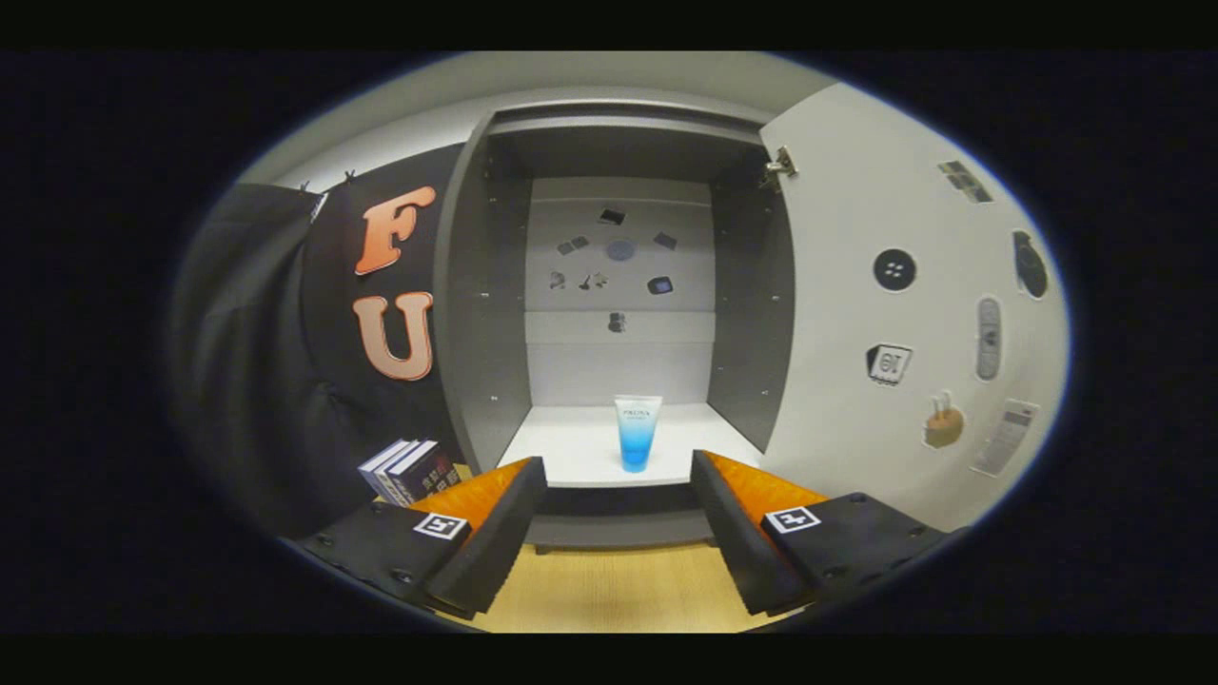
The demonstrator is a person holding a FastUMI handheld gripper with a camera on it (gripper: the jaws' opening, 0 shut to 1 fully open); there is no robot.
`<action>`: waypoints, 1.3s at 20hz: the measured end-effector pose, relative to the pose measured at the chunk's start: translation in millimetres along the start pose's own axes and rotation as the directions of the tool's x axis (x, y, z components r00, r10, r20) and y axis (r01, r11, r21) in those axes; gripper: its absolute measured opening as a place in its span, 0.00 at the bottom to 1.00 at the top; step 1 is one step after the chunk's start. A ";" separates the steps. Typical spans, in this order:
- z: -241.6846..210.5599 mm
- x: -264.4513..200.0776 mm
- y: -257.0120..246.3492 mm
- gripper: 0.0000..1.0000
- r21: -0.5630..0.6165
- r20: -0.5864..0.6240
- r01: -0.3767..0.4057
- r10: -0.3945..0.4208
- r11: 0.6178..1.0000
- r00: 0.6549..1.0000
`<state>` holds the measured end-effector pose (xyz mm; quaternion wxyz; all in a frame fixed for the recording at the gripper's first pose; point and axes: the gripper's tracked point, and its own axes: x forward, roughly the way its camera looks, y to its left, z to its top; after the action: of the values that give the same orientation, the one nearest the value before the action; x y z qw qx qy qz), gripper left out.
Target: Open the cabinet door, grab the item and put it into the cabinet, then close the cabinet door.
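Tool [618,533] wide open, holding nothing. Tube [637,433] upright on cabinet shelf [571,457], just beyond the fingers. Door [875,314] swung open right. Books [409,468] left.

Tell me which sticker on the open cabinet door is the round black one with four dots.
The button-like disc high on the cabinet door, above the square tag. The gripper is open, empty.
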<state>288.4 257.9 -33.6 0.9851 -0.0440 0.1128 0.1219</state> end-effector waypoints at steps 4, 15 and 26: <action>-13.9 -80.6 -9.5 0.98 -0.013 0.038 0.044 -0.044 0.999 0.998; -41.0 -242.2 -111.9 0.97 -0.040 0.099 0.272 -0.267 0.961 0.959; -81.9 -220.3 -279.7 0.97 -0.003 0.060 0.383 -0.382 0.924 0.922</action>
<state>132.8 -72.5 -45.2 0.9925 -0.0687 0.0724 -0.0705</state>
